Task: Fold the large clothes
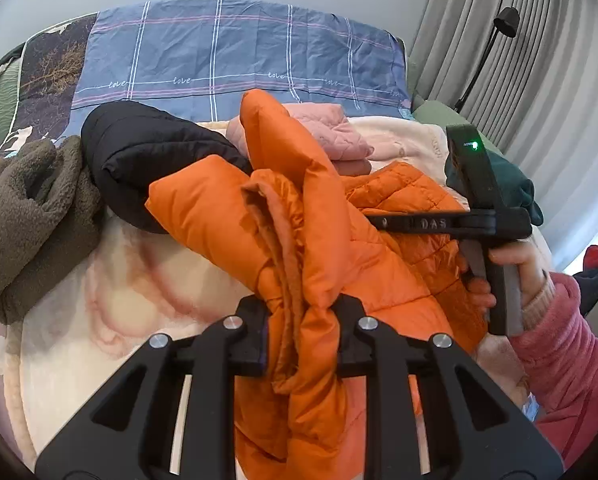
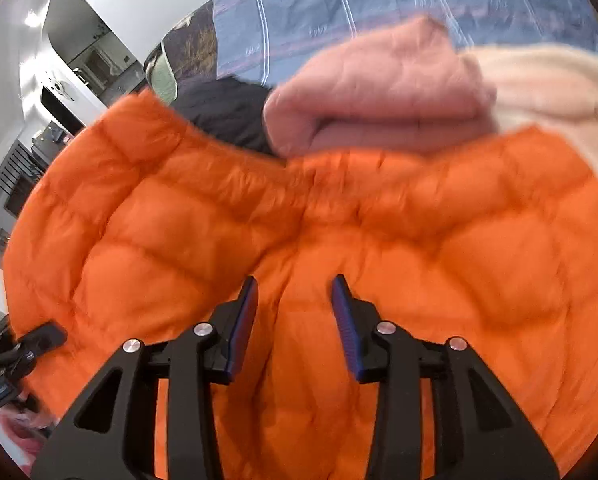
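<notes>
A bed covered by a pale blanket printed with soft peach and pink shapes carries the clothes. At its head lies a blue plaid pillow stitched with the word "love", beside a dark patterned one. On the blanket rest an olive fleece garment at the left, a black puffer jacket just beside it, a folded pink quilted garment further back, and a dark green garment at the right edge.
</notes>
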### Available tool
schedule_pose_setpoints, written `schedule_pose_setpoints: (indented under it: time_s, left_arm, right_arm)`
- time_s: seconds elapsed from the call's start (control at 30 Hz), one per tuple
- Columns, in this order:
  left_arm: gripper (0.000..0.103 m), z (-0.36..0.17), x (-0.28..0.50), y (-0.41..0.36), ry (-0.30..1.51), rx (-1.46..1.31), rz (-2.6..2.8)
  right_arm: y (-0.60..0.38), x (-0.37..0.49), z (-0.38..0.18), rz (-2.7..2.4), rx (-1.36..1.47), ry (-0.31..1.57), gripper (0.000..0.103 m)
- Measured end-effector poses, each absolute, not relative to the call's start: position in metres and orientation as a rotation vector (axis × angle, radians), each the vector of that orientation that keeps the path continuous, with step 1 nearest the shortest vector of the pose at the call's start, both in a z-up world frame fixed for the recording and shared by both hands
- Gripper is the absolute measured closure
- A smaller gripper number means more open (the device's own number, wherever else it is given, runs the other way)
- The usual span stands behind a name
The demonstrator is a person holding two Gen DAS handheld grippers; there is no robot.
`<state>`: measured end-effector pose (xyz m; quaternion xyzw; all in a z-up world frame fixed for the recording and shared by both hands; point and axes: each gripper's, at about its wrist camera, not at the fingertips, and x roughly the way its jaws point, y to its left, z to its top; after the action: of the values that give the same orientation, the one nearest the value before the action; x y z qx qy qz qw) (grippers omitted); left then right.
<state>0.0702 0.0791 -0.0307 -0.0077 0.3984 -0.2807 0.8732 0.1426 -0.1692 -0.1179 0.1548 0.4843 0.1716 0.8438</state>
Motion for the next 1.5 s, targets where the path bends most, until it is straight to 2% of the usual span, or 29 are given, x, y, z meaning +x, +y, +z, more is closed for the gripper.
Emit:
schedule_pose_setpoints:
  time_s: [0.1, 0.17, 0.27, 0.43, 0.53, 0.67, 0.8, 1.1, 1.3, 1.4, 1.47, 1.5]
  left_arm:
    - [0.084, -0.027, 0.07, 0.072, 0.836, -0.035, -0.617]
    - [0.085, -0.029, 0.074, 0.055, 0.853, 0.001, -0.61]
    - [0.085, -0.029, 0.076, 0.034, 0.885, 0.025, -0.619]
    - [0.085, -0.01, 0.075, 0.025, 0.89, 0.041, -0.587]
    - [0.085, -0.011, 0.079, 0.029, 0.912, 0.014, -0.566]
    - [0.085, -0.007, 0.085, 0.019, 0.924, -0.023, -0.588]
    - [0.085, -0.006, 0.083, -0.026, 0.921, 0.112, -0.591]
    - [0.082, 0.007, 0.07, -0.08, 0.901, 0.292, -0.599]
    - [0.073, -0.011, 0.061, -0.151, 0.918, 0.434, -0.673]
    - [0.063, -0.031, 0.049, -0.182, 0.912, 0.476, -0.743]
    - [0.048, -0.042, 0.039, -0.196, 0.886, 0.491, -0.771]
    - [0.044, -0.047, 0.035, -0.2, 0.868, 0.502, -0.773]
  right_arm:
    - [-0.152, 0.148, -0.15, 0.3, 0.265, 1.053, 0.065]
    - [-0.133, 0.15, -0.161, 0.236, 0.144, 0.975, 0.065]
    - [-0.123, 0.148, -0.162, 0.199, 0.106, 0.925, 0.064]
    - [-0.163, 0.116, -0.136, 0.278, 0.265, 0.928, 0.064]
    - [-0.176, 0.063, -0.111, 0.395, 0.311, 0.907, 0.064]
    - [-0.152, 0.042, -0.151, 0.44, 0.25, 1.05, 0.064]
    - [-0.156, 0.062, -0.169, 0.445, 0.302, 1.032, 0.066]
    - [-0.227, -0.027, -0.122, 0.435, 0.362, 0.909, 0.065]
    - [-0.314, -0.06, -0.117, 0.287, 0.523, 0.828, 0.065]
    - [-0.352, -0.064, -0.105, 0.218, 0.597, 0.751, 0.064]
    - [-0.375, -0.064, -0.099, 0.209, 0.619, 0.734, 0.055]
    - [-0.379, -0.053, -0.096, 0.215, 0.631, 0.733, 0.046]
